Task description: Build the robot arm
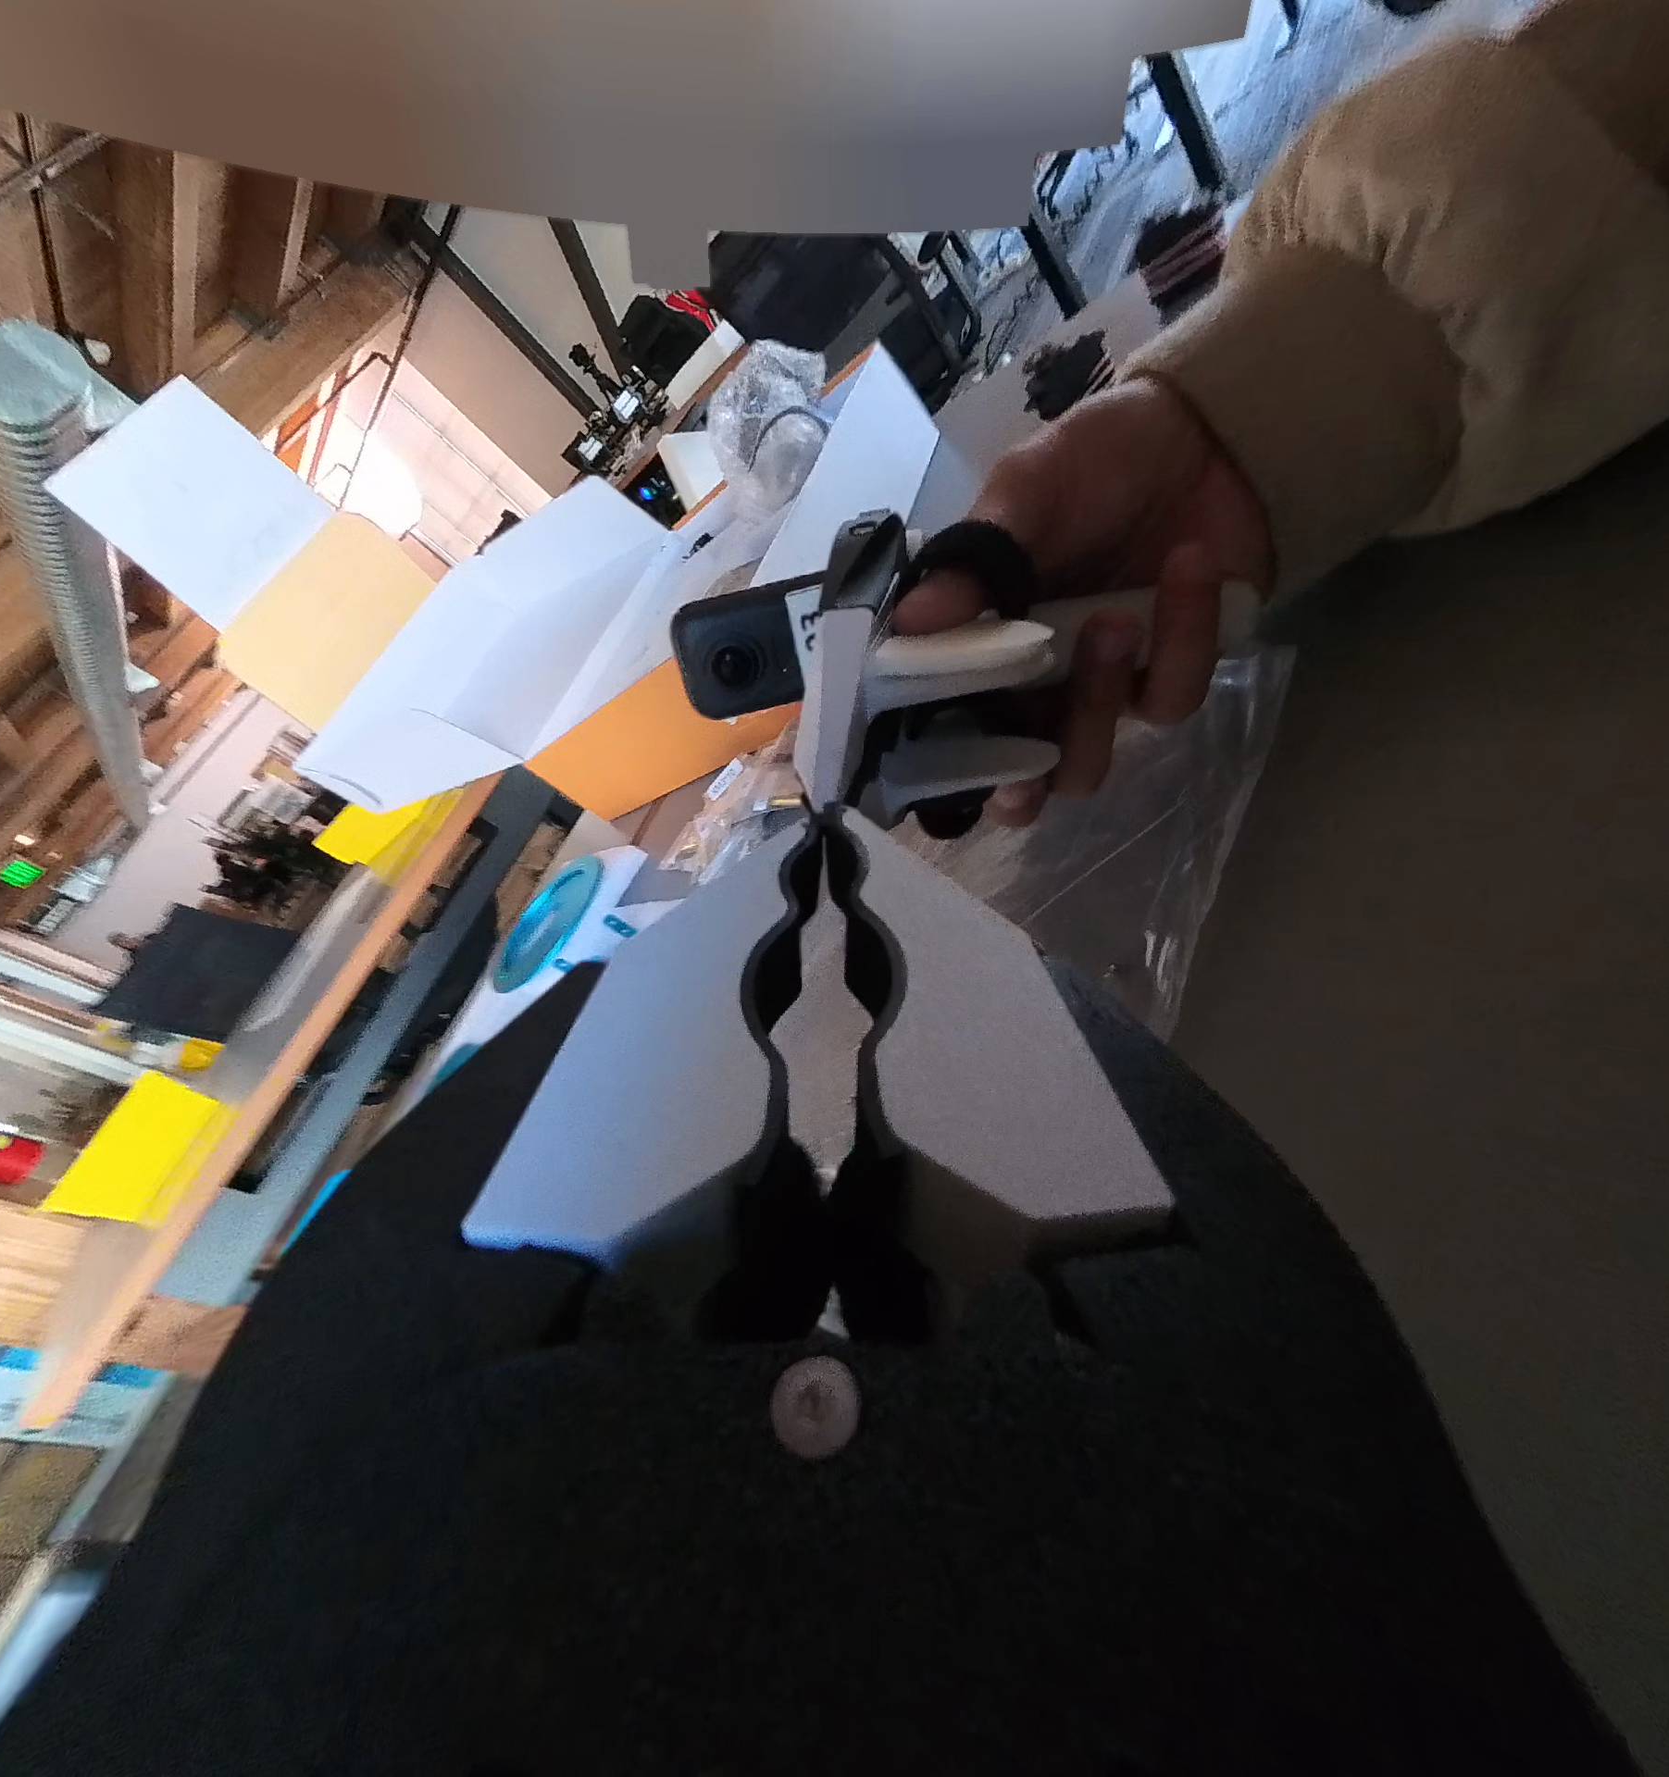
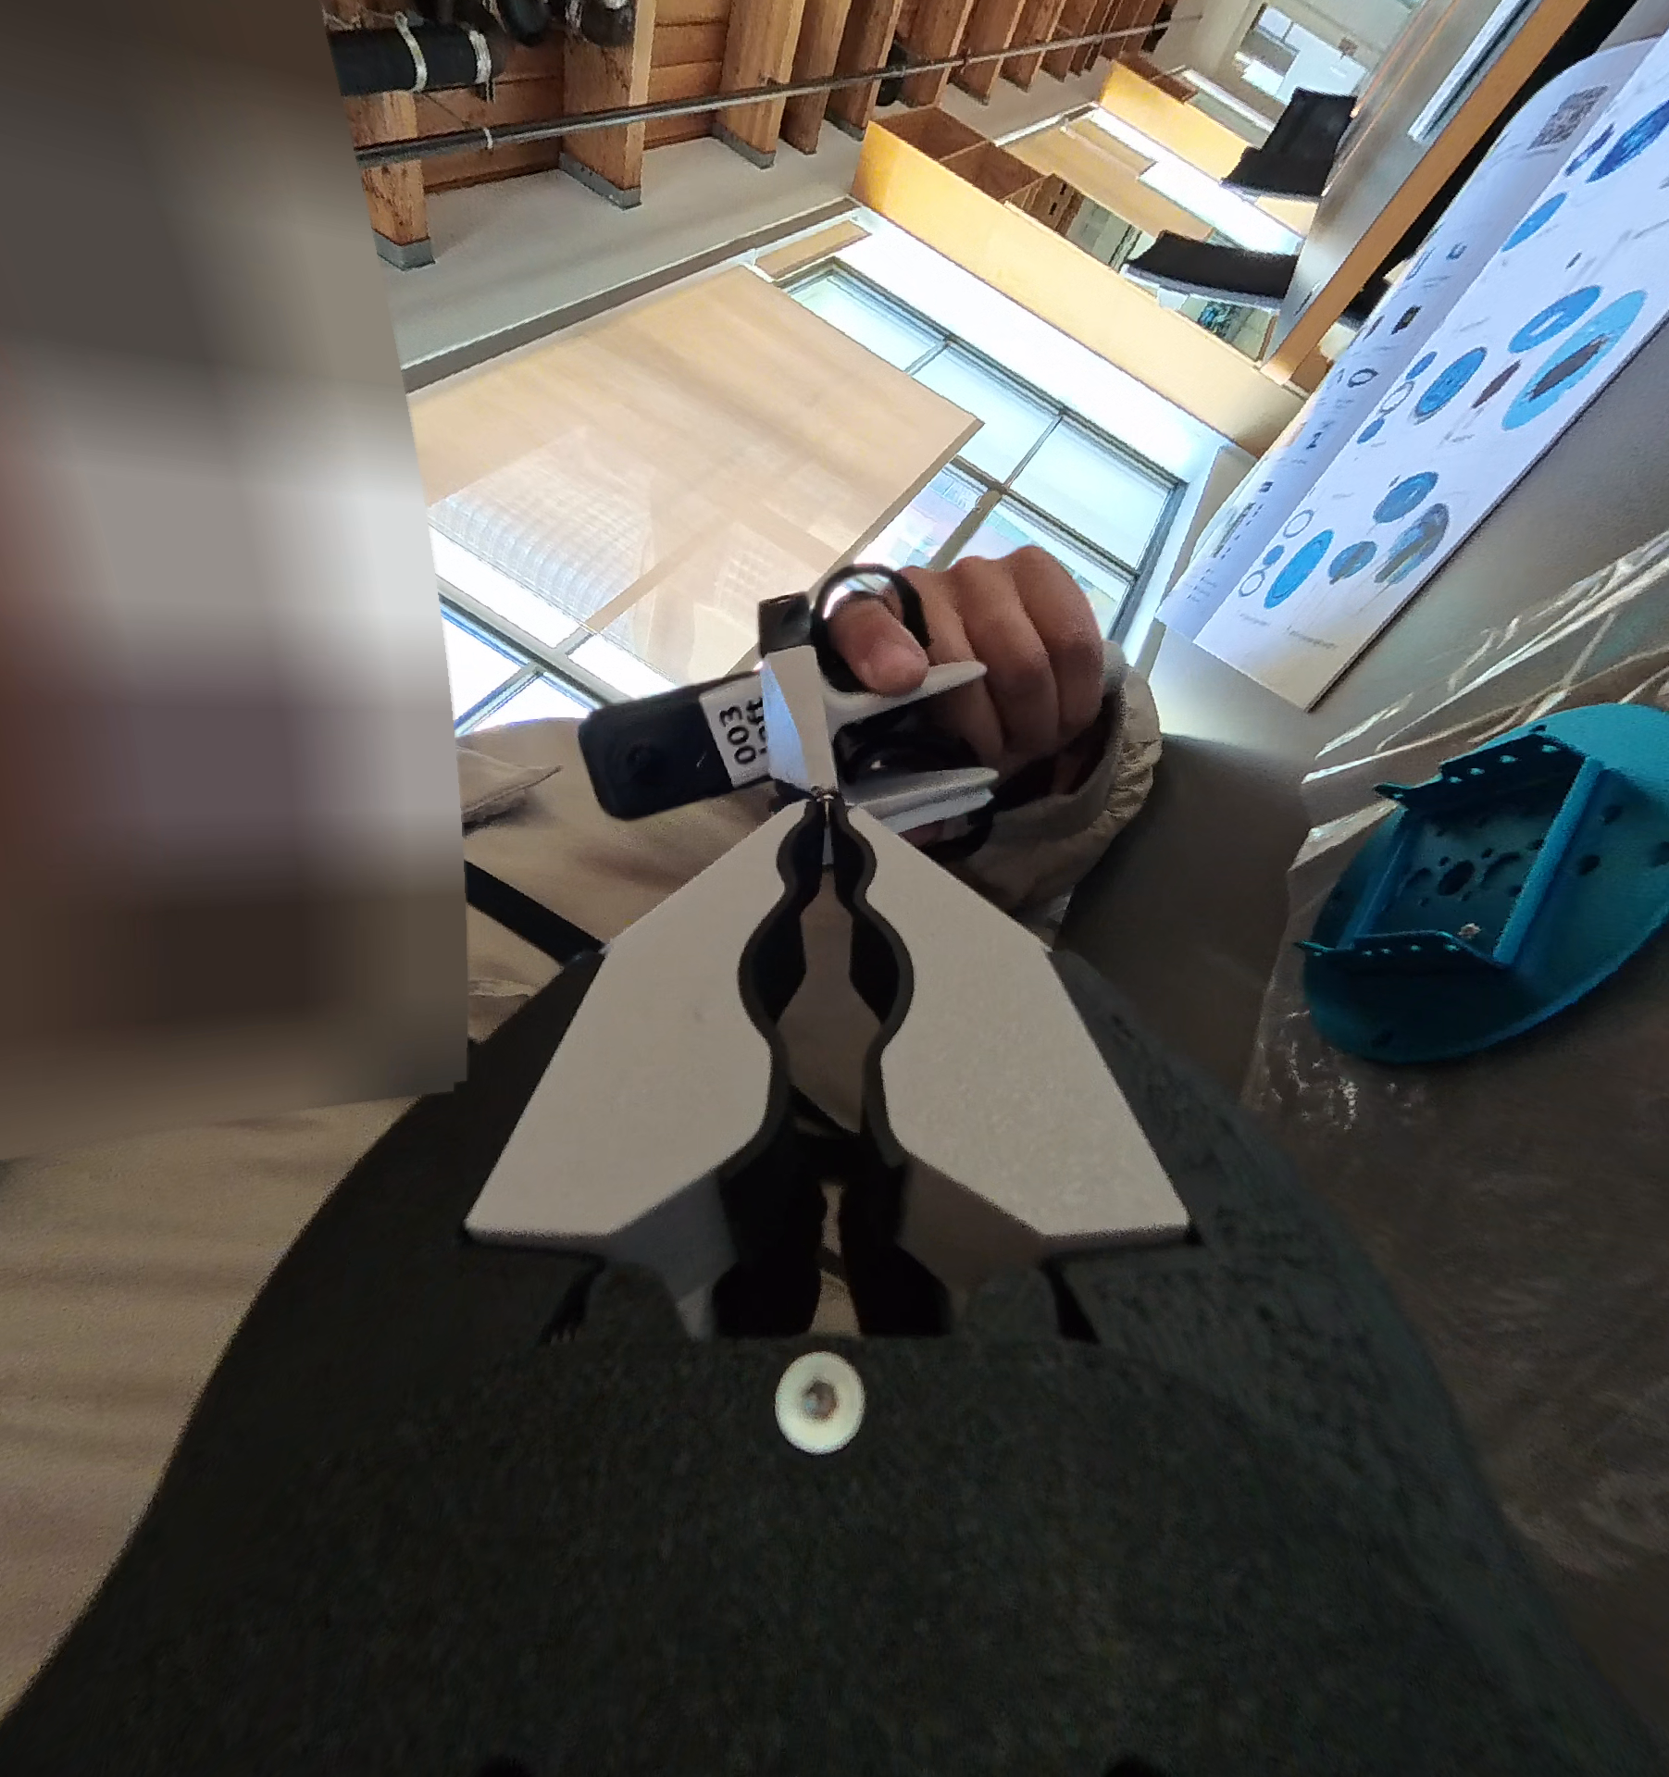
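- Wood beams and pipes overhead, big window behind; both views are rolled sideways, so the grippers look tipped over and raised off the worktop.
- Left hand-held gripper: fingers closed, tips meeting. The wavy gap behind the tips is empty, nothing gripped that I can make out.
- Right hand-held gripper: also closed to the tips. A tiny shiny speck sits right at the tip line, too small to tell what it is.
- The two point nose to nose w/ tips touching or just about, each cam looking straight at the other. Prob. held that way on purpose to line the pair up.
- Hand in a beige sleeve wraps the right grip, one digit through a black loop. Loop likely keeps the trigger from slipping.
- Black cam w/ a white label is mounted on that gripper's side.
- Other hand grips the left unit the same way.
- Teal disc w/ a bracket on top lies flat on the worktop, well apart from both grippers, on crinkled clear film.
- White sheet w/ blue circles lies beyond the disc.
- Clear bag lies near the hand.
- White box, flaps open, stands farther off on an orange ledge; silver duct and yellow blocks in the bkgd.
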